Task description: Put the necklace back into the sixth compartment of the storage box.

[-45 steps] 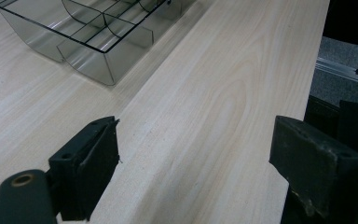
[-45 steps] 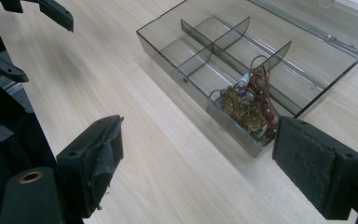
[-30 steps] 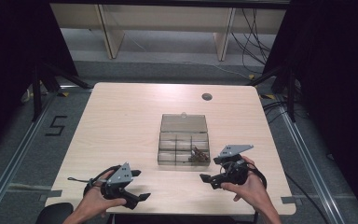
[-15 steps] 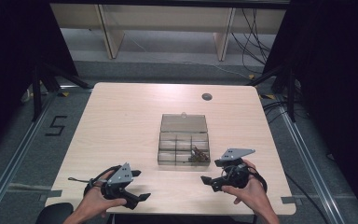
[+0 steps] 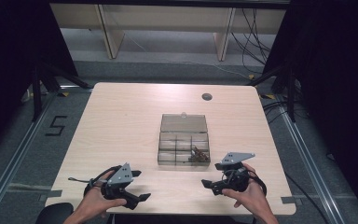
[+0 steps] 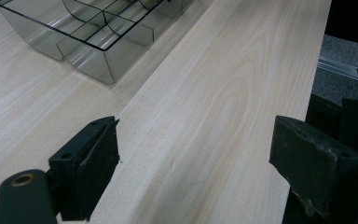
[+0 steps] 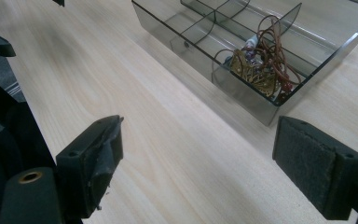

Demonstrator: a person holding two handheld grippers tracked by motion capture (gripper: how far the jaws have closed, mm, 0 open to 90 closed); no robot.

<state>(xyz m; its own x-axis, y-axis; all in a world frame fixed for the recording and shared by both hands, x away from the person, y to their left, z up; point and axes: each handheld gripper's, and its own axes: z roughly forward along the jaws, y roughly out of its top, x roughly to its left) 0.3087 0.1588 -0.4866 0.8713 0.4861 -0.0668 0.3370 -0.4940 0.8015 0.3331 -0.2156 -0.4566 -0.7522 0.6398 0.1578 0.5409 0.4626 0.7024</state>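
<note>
High view placed the compartment box (image 5: pixel 184 146) at the table's (image 5: pixel 121 121) centre, lid folded open toward the far side, long axis running near to far. A tangle of brown wires (image 5: pixel 197 155) lay in the near right compartment. The right gripper (image 5: pixel 213 185) rested near the table's near edge, just right of the box line, with the wires lying to its far left and close by. The left gripper (image 5: pixel 137 198) sat at the near left, farther from that compartment. The right hand (image 5: pixel 244 196) was therefore judged the nearer one for any reach to the wires.

Right gripper view showed its two black jaws spread wide with bare tabletop between them, and the wires (image 7: pixel 261 65) lying ahead and to the right in the box's corner compartment. Left gripper view showed its jaws likewise wide apart over bare wood, nothing held, with the box (image 6: pixel 98 37) ahead at upper left.

Compared with the frame one second earlier, the right gripper had drawn back toward the near edge and slightly right. The left gripper and the box were unchanged in position.
</note>
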